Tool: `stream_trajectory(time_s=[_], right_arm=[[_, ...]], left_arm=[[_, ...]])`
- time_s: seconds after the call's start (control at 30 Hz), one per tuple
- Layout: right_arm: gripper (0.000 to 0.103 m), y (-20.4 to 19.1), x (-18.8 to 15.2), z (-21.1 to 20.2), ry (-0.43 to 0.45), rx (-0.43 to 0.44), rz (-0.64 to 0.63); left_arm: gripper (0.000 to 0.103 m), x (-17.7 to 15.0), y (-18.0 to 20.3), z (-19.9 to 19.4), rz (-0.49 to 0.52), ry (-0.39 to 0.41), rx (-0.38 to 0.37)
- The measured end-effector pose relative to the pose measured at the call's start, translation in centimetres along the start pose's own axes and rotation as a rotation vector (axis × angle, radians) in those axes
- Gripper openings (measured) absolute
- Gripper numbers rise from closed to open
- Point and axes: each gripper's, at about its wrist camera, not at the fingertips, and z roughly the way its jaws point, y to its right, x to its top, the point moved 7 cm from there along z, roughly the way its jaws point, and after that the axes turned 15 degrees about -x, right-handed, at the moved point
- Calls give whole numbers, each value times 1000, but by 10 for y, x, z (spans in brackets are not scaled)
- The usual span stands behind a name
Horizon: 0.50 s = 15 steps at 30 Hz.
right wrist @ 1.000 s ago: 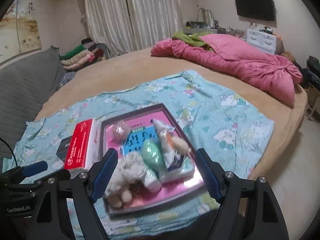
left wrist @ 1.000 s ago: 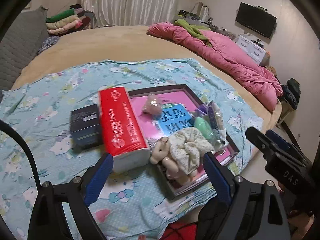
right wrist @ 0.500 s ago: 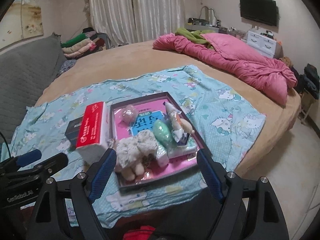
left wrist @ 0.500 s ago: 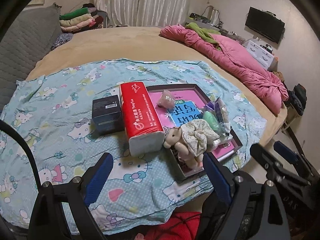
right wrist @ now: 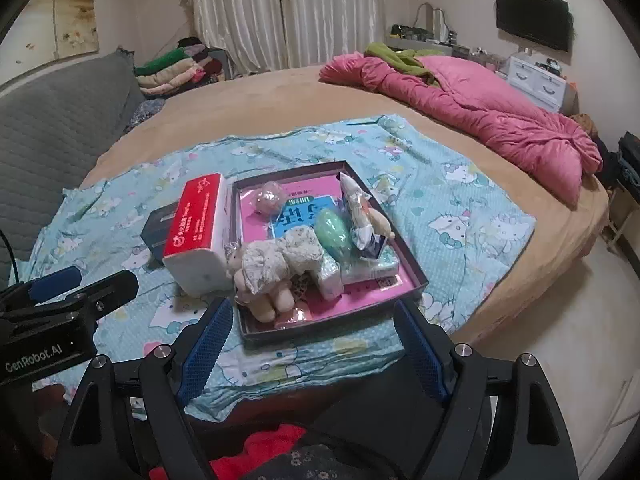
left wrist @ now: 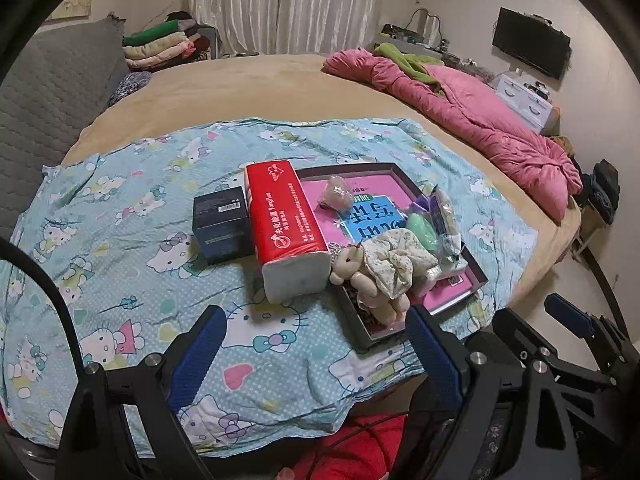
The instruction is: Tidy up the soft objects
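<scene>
We have pulled both grippers [left wrist: 314,354] [right wrist: 312,344] back from the tray [right wrist: 404,268], jaws released; soft toys [right wrist: 276,264] lie inside it.

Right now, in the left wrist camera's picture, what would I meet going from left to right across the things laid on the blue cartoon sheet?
Dark box → red tissue pack → plush toy in a floral dress → green oval item → far right rim of the tray.
</scene>
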Motion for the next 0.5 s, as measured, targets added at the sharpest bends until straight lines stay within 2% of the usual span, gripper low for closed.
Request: stream_trajectory(time_s=[0.5], right_arm=[[84, -2, 0, 1, -8, 0, -2]], left_arm=[[91, -4, 0, 4, 2, -14, 14]])
